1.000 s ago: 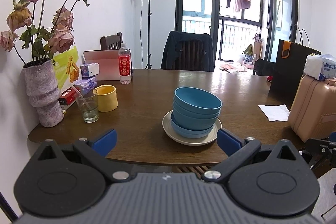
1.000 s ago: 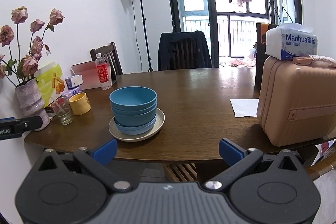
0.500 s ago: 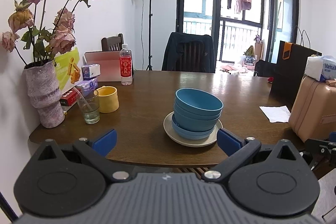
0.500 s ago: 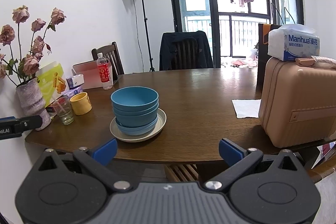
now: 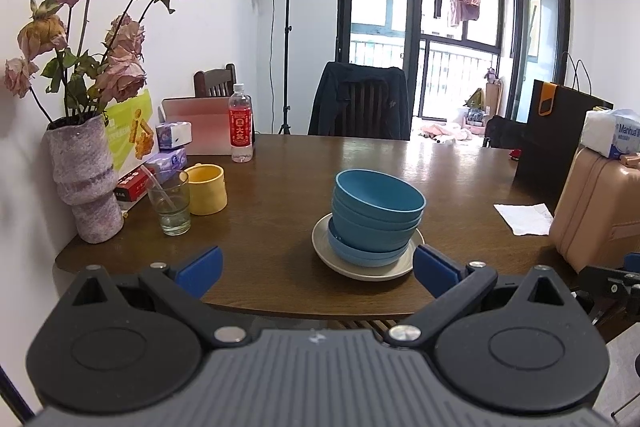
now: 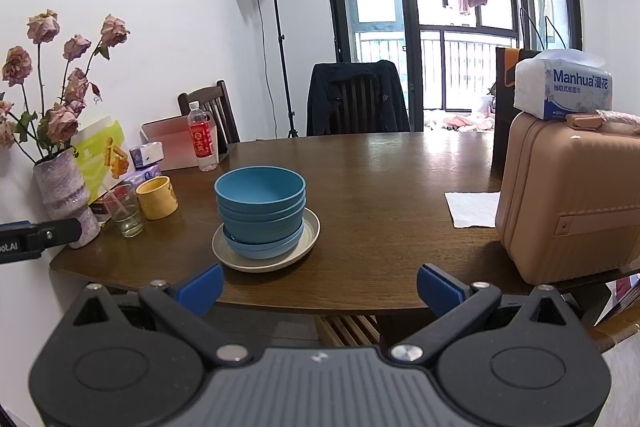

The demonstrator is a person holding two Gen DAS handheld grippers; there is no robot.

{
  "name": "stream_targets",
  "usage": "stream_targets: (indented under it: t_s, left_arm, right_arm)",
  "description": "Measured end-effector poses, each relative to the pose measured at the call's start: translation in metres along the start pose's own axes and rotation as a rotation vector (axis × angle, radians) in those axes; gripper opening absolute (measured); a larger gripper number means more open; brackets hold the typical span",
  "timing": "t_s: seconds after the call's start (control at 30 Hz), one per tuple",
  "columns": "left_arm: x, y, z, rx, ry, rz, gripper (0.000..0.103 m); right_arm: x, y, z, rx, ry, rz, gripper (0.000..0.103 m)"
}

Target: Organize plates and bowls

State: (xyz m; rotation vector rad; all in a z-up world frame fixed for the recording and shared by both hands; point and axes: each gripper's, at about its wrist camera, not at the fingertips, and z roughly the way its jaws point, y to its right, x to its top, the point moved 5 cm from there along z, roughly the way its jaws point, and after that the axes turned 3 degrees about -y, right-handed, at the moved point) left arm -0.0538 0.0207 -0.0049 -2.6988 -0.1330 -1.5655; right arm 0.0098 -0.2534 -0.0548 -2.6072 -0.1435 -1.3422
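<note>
A stack of blue bowls (image 5: 376,215) (image 6: 261,209) sits on a cream plate (image 5: 332,259) (image 6: 308,239) near the front edge of a brown wooden table (image 5: 280,207) (image 6: 380,187). My left gripper (image 5: 318,269) hangs open in front of the table edge, with the stack just beyond its right fingertip. My right gripper (image 6: 318,285) is open too, short of the table, the stack ahead and to the left. Neither holds anything.
On the left stand a vase of dried roses (image 5: 84,183), a glass (image 5: 170,203), a yellow cup (image 5: 206,189), tissue packs and a bottle (image 5: 241,131). A tan case (image 6: 568,195) with a tissue pack, a black bag (image 5: 560,139) and a napkin (image 6: 472,209) occupy the right.
Both views have crept slightly closer to the table. The bowls and plate have not moved; both grippers stay open.
</note>
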Motion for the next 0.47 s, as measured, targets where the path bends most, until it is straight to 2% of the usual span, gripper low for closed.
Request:
stream_targets:
  t_s: [0.47]
  left_arm:
    - [-0.0035,-0.0017,0.0017,0.009,-0.01,0.005,0.103]
  right_arm:
    - [-0.0012,-0.0015,-0.0004,0.001,-0.002,-0.003,0.103]
